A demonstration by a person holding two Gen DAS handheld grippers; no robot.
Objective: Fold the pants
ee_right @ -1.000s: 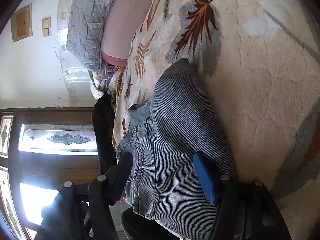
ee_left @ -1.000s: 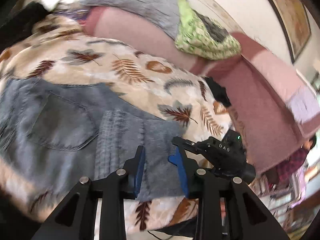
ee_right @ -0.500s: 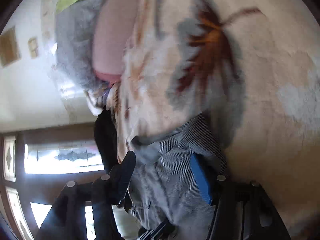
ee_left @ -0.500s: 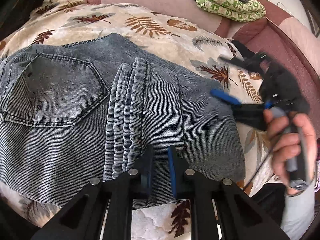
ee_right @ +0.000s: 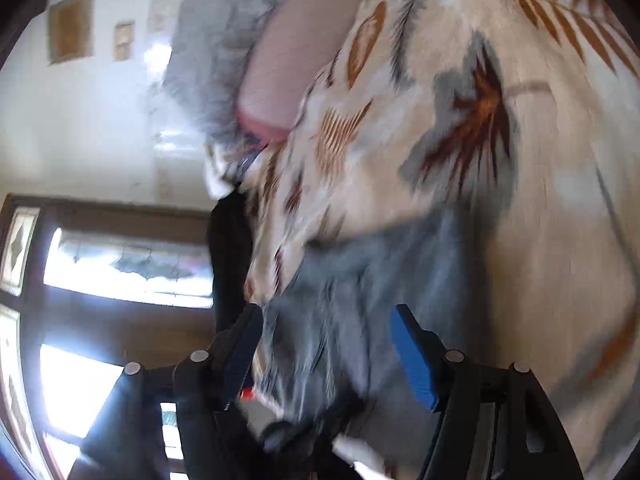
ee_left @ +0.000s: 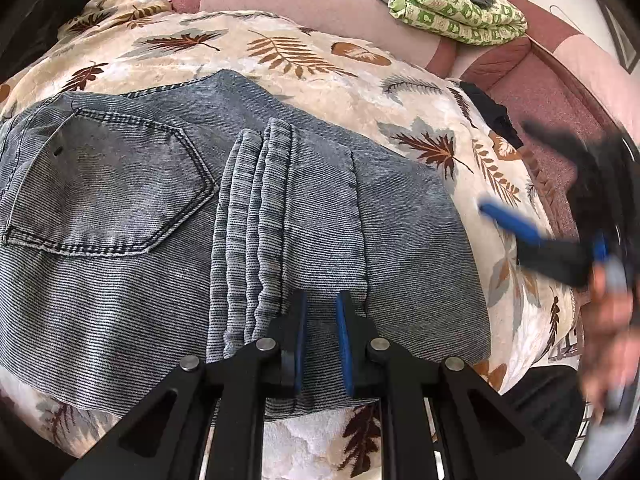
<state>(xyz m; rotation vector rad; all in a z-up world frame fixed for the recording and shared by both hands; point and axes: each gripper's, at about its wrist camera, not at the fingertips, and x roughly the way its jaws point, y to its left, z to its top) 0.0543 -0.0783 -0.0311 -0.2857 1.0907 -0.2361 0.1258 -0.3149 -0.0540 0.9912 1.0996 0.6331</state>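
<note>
no legible writing | left claw [ee_left: 321,322] pinching jeans [ee_left: 120,208] | right claw [ee_right: 326,344] apart

We note a leaf-print blanket [ee_left: 360,64] over a pink sofa [ee_left: 532,92], a white wall [ee_right: 80,120] with 2 framed pictures, and bright stained-glass windows [ee_right: 128,268].

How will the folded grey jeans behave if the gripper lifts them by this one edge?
The jeans will probably droop, since denim is floppy. The stacked layers may slide apart, as the left gripper pinches only the near edge. They look fairly heavy.
</note>
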